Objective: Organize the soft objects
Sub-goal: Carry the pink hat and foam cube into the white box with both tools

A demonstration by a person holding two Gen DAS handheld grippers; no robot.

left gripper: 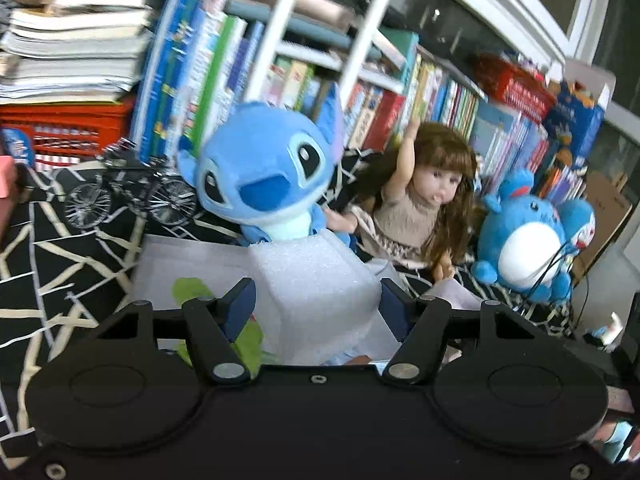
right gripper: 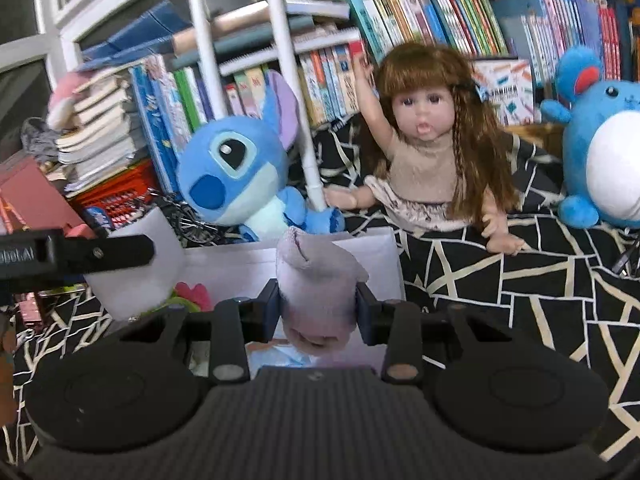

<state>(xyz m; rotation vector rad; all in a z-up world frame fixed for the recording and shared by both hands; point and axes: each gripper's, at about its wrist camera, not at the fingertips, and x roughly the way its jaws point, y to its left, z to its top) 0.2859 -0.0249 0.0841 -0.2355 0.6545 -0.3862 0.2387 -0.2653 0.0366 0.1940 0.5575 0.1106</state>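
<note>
My left gripper (left gripper: 316, 300) is shut on a white foam block (left gripper: 316, 268), which fills the gap between its blue pads. The same block (right gripper: 136, 272) shows at the left of the right wrist view, held in the air under a black finger (right gripper: 120, 254). My right gripper (right gripper: 318, 300) is shut on a pale lilac-grey sock-like soft piece (right gripper: 316, 280) that sticks up between its pads. Both hover over a white open container (right gripper: 360, 244) lying on the black patterned cloth. A green piece (left gripper: 188, 288) and a pink flower shape (right gripper: 192, 294) lie inside it.
Behind the container sit a blue Stitch plush (right gripper: 236, 164), a long-haired doll (right gripper: 424, 140) and a round blue plush (right gripper: 604, 152). Rows and stacks of books (right gripper: 420, 12), white poles (right gripper: 288, 80), a red crate (left gripper: 68, 128) and a model bicycle (left gripper: 128, 192) crowd the back.
</note>
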